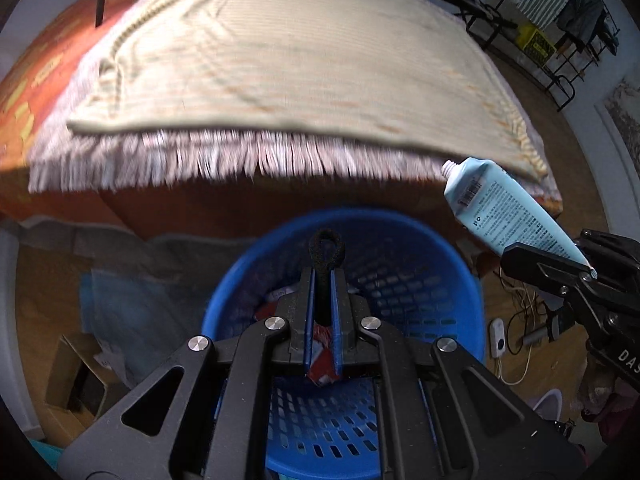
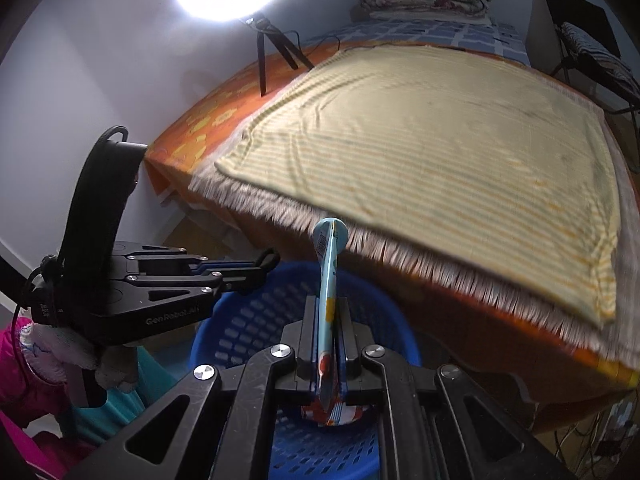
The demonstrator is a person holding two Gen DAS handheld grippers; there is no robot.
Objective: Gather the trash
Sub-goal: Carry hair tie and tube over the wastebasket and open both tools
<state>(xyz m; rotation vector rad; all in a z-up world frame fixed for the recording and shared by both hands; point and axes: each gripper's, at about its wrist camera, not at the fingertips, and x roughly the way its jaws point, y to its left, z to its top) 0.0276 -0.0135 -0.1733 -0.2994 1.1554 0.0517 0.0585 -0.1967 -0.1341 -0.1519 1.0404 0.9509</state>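
Observation:
A round blue plastic basket (image 1: 404, 256) stands on the floor against the bed, with wrappers (image 1: 320, 346) in its bottom. My left gripper (image 1: 325, 280) hangs over the basket's mouth, shut on a black elastic loop (image 1: 327, 250) that sticks out past its tips. In the right wrist view the same left gripper (image 2: 264, 266) reaches in from the left above the basket rim (image 2: 224, 308). My right gripper (image 2: 327, 304) is shut on the flat end of a light blue tube (image 2: 327, 264), uncapped, held over the basket. The tube (image 1: 504, 208) slants up at the right of the left wrist view.
The bed (image 2: 440, 140) with a yellow striped cloth and a fringed edge fills the space behind the basket. A ring light on a tripod (image 2: 262, 52) stands on it. A cardboard box (image 1: 80, 376) lies left on the floor, cables and a white device (image 1: 499, 338) right.

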